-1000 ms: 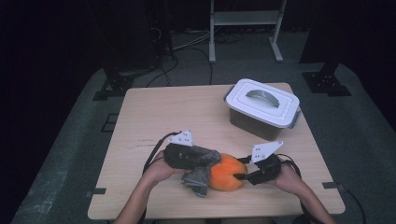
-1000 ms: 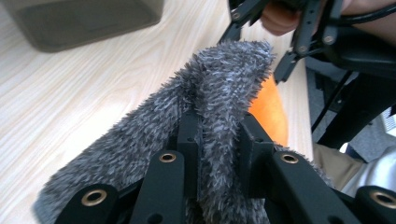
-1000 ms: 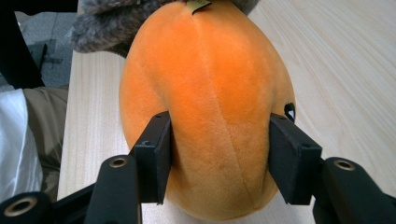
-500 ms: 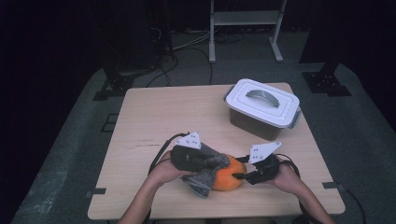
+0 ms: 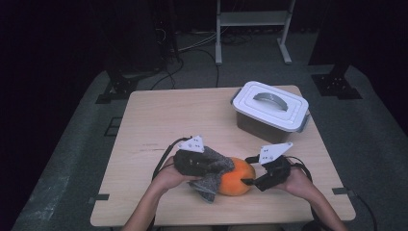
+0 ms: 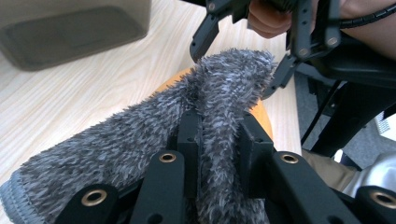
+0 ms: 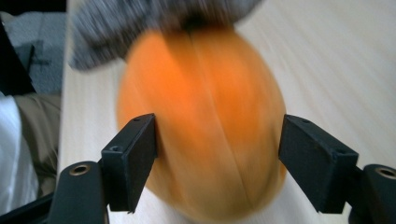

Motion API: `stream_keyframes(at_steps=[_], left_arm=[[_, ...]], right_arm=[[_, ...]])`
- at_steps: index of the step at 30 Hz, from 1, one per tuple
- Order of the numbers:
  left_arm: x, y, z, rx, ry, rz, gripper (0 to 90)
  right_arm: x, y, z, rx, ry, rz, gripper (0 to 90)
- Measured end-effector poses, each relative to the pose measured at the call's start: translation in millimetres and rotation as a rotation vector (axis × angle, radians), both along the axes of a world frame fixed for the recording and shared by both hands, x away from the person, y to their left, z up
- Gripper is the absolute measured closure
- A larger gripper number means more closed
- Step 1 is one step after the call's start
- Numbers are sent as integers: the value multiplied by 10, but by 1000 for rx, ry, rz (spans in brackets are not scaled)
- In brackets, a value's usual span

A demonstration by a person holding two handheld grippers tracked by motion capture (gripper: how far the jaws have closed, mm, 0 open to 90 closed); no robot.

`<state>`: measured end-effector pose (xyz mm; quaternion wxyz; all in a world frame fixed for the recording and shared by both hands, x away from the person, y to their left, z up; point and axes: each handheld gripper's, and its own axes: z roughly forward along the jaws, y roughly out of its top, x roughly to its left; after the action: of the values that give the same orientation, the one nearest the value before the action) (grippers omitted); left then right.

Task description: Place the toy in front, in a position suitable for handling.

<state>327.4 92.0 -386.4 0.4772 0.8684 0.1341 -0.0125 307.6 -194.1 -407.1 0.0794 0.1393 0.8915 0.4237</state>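
Near the table's front edge, the left gripper [image 5: 211,169] clenches a fuzzy grey cloth [image 6: 140,140] draped over a round orange ball [image 5: 235,176]. The right gripper [image 5: 248,169], jaws just opening, straddles the ball. Farther back stands a white-lidded plastic box [image 5: 270,109].

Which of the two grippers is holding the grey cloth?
The left gripper: its jaws are shut on the grey cloth. The right gripper has its jaws wide apart on either side of the orange ball, and they have just been opening.
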Motion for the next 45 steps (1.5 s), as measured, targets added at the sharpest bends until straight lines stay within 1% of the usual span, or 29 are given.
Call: stream_keyframes(at_steps=[1,2,3,5,8,10,13,15,17,18,20,23,25,28,30,31,32,35,37,39,40,42,43,45], left_arm=[[-3,-16,3,-4,0,-1,738],[-3,-31,10,-4,-3,-5,738],[-5,-50,15,-8,-2,-7,738],[-7,-83,30,0,-12,-14,738],[-2,-120,19,0,-5,-16,738],[3,-137,11,-10,1,-21,738],[13,-147,-6,-7,6,-24,738],[25,-123,-19,-10,7,-16,738],[38,-80,-26,-20,11,-6,739],[41,-57,-27,-24,10,-1,739],[53,-5,-37,-34,10,9,739],[76,99,-53,-45,17,46,738],[93,140,-88,-51,33,60,739],[100,135,-144,-72,57,47,739],[105,136,-147,-92,68,40,739],[107,144,-136,-102,72,36,739],[109,156,-119,-106,71,33,739],[101,190,-51,-112,65,25,739],[92,217,3,-123,58,26,739],[83,238,51,-124,47,26,739],[78,248,64,-117,40,27,739],[72,263,52,-88,31,34,739],[73,282,32,-87,34,39,740],[80,330,-13,-101,44,52,740]], right_arm=[[-12,15,41,9,-11,6,264],[-20,39,74,6,-21,11,264],[-22,74,96,-8,-28,20,261],[-18,161,105,-43,-39,40,251],[15,274,92,-78,-42,53,216],[40,325,86,-81,-33,51,191],[55,381,55,-86,-16,58,188],[55,389,31,-90,-13,68,277],[49,364,12,-85,-15,63,383],[41,348,4,-84,-17,62,420],[29,308,-5,-85,-26,65,467],[22,221,-7,-82,-32,71,492],[19,162,-4,-67,-23,64,500],[30,130,-20,-31,-13,70,513],[43,133,-24,-9,-13,80,522],[48,134,-20,11,-14,87,528],[54,140,-14,29,-12,93,531],[75,198,9,53,-16,115,535],[92,263,12,68,-12,132,536],[108,337,7,91,-10,145,536],[114,375,3,94,-7,153,536],[120,431,-14,80,-11,165,535],[124,444,-28,74,-11,167,535],[132,425,-51,68,-9,166,532]])
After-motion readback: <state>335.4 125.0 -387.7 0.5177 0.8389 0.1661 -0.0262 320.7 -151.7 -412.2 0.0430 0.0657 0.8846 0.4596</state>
